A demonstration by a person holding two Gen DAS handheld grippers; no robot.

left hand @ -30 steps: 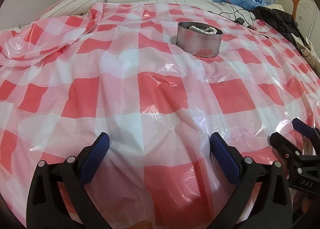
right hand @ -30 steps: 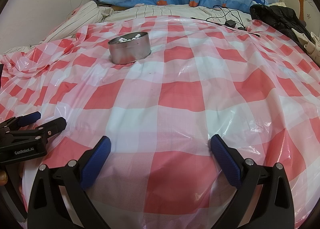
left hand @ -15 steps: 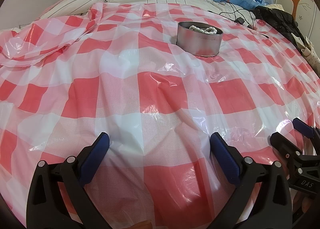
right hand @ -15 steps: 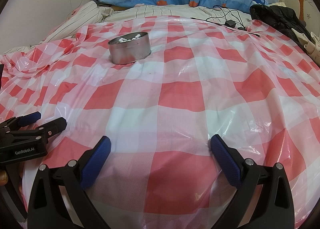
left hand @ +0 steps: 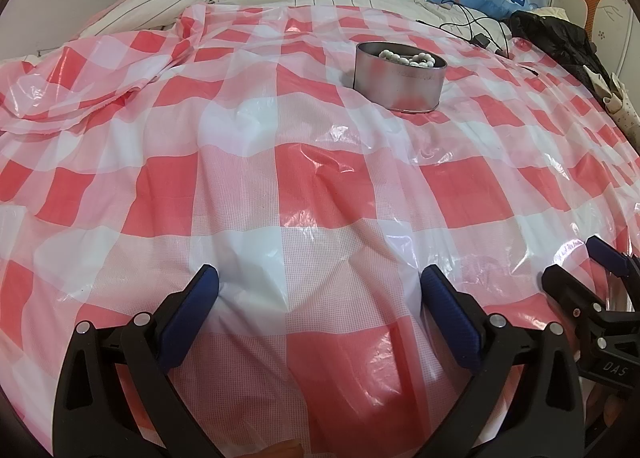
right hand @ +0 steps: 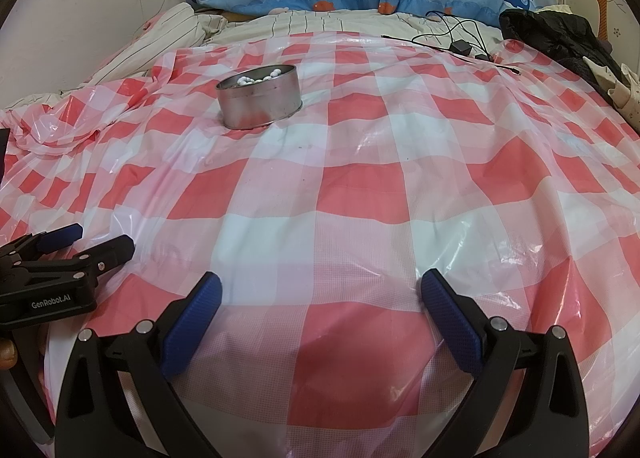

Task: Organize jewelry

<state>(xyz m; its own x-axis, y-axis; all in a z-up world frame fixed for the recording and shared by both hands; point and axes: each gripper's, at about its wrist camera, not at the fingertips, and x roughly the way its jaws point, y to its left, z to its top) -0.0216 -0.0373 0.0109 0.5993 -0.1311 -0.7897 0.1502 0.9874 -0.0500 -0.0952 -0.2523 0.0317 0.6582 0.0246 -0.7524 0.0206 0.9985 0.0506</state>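
While the red-and-white checked sheet (left hand: 240, 186) covers the bed across both frames, the left gripper (left hand: 320, 290) and right gripper (right hand: 320, 292) sit low centre, fingers wide and empty. Upper right in the left view, the round tin (left hand: 399, 76) holds white beads (left hand: 408, 56).

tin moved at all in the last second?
No. In the right wrist view the silver tin sits on the same checks of the red-and-white cloth as before, with the white beads inside.

Round metal tin (left hand: 400, 76) of white beads (left hand: 408, 57) (uncovered) on checked plastic sheet (left hand: 280, 162).
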